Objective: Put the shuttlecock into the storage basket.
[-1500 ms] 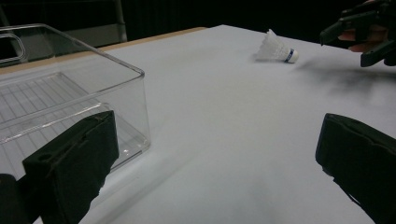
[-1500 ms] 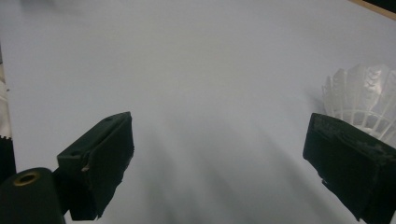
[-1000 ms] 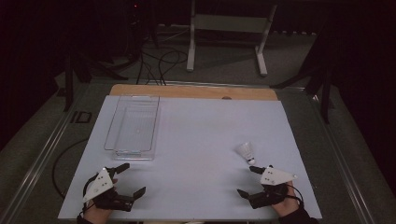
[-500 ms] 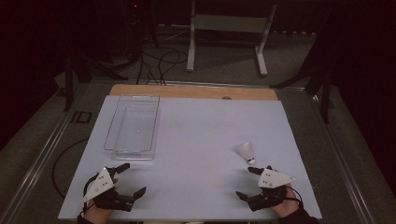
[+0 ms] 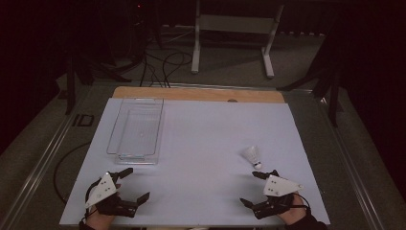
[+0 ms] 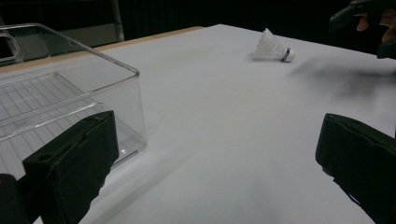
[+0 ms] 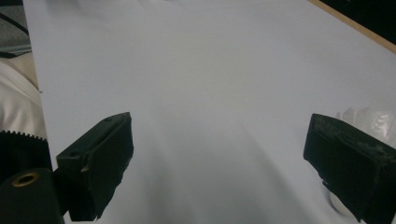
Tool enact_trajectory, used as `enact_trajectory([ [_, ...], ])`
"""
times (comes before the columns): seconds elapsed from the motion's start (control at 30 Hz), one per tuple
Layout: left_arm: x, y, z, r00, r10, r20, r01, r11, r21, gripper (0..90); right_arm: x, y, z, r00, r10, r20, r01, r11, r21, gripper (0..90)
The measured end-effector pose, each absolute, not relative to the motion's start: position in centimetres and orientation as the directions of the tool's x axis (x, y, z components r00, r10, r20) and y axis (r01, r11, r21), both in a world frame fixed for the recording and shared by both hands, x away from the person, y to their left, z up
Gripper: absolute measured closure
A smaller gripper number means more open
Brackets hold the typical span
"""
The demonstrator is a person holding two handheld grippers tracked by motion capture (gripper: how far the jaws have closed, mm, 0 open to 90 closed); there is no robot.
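Shuttlecock (image 5: pixel 252 155) lies just beyond right gripper (image 5: pixel 256 189), jaws wide, w/ bare table (image 5: pixel 201 143) all round. Left gripper (image 5: pixel 135 184), also wide, sits near the clear bin (image 5: pixel 136 129). Left gripper view shows bin's ribbed floor.

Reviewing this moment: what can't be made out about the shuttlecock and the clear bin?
- shuttlecock: right gripper view, mostly hidden behind a jaw and cut by the frame edge.
- shuttlecock cork markings: high view, too small.
- clear bin: left gripper view, cut off at the left edge, near corner behind a jaw.
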State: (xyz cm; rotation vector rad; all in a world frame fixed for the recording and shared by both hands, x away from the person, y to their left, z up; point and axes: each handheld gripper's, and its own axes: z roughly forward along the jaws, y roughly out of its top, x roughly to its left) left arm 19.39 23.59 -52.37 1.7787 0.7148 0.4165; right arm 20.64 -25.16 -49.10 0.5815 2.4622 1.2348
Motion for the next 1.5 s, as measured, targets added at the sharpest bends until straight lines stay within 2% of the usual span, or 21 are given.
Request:
enact_trajectory([
  [0.3,19.4,23.6,-52.4,0.756,0.651,-0.069,0.26,-0.202,0.944,0.0,20.3,-24.9,-47.5,-0.863,0.498,-0.085,0.206,0.5,0.841,8.4],
  [0.6,19.4,23.5,-52.5,0.756,0.651,-0.069,0.261,-0.203,0.944,0.0,20.3,-25.1,-46.5,-0.841,0.53,-0.109,0.193,0.482,0.855,8.4],
  [1.13,19.4,23.5,-52.4,0.757,0.65,-0.065,0.257,-0.205,0.944,0.0,21.1,-26.9,-46.2,-0.733,0.666,-0.142,0.21,0.42,0.883,8.4],
  [1.47,19.3,23.5,-52.4,0.753,0.655,-0.06,0.255,-0.206,0.945,0.0,21.4,-27.6,-45.3,-0.642,0.751,-0.154,0.263,0.404,0.876,8.4],
  [1.5,19.3,23.5,-52.4,0.755,0.653,-0.058,0.253,-0.209,0.945,0.0,21.9,-27.8,-45.4,-0.611,0.777,-0.149,0.305,0.405,0.862,8.4],
])
